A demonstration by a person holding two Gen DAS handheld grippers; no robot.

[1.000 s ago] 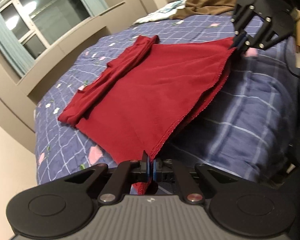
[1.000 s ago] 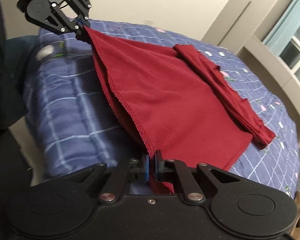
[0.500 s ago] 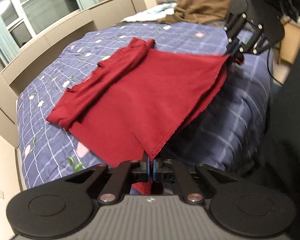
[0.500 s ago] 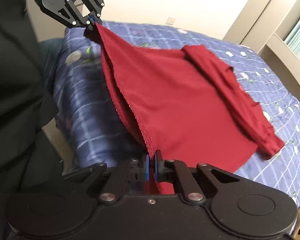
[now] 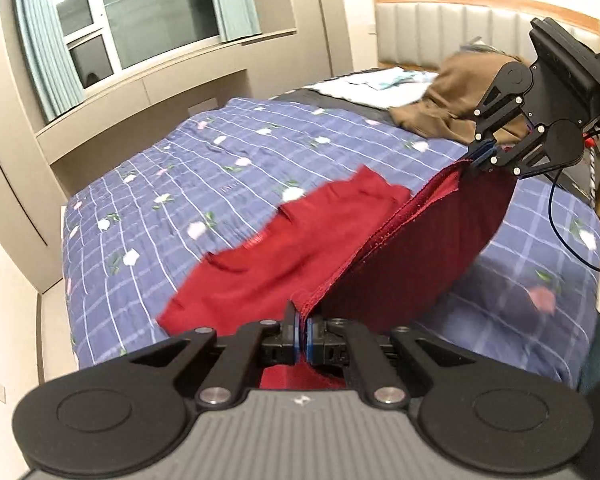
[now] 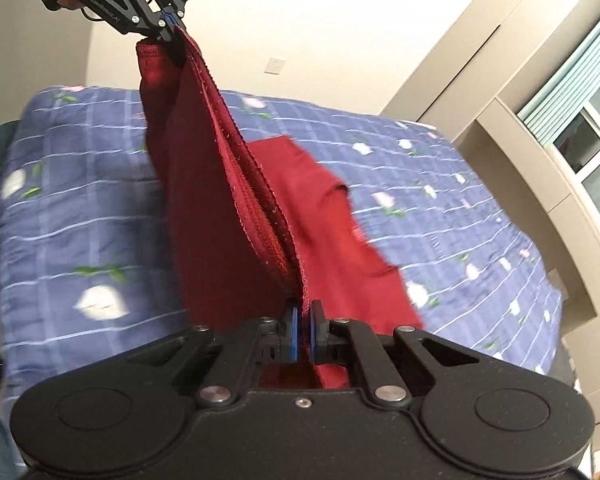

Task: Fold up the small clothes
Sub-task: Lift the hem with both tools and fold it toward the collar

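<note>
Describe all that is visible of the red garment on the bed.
The red garment is dark red, soft, finely ribbed fabric with a stitched hem. Its near edge is lifted and stretched between two grips: the left hand-held gripper is shut on one corner, the right hand-held gripper on the other. Several layers show along this edge. The lifted part hangs down in a curve. The far part, with a folded sleeve, lies on the blue checked bedcover.

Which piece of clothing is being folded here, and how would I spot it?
Look at the bed with the blue checked quilt. Near its foot, the dark red garment is lifted by one edge, its far part trailing on the quilt. The only other clothing is a brown heap by the headboard.
</note>
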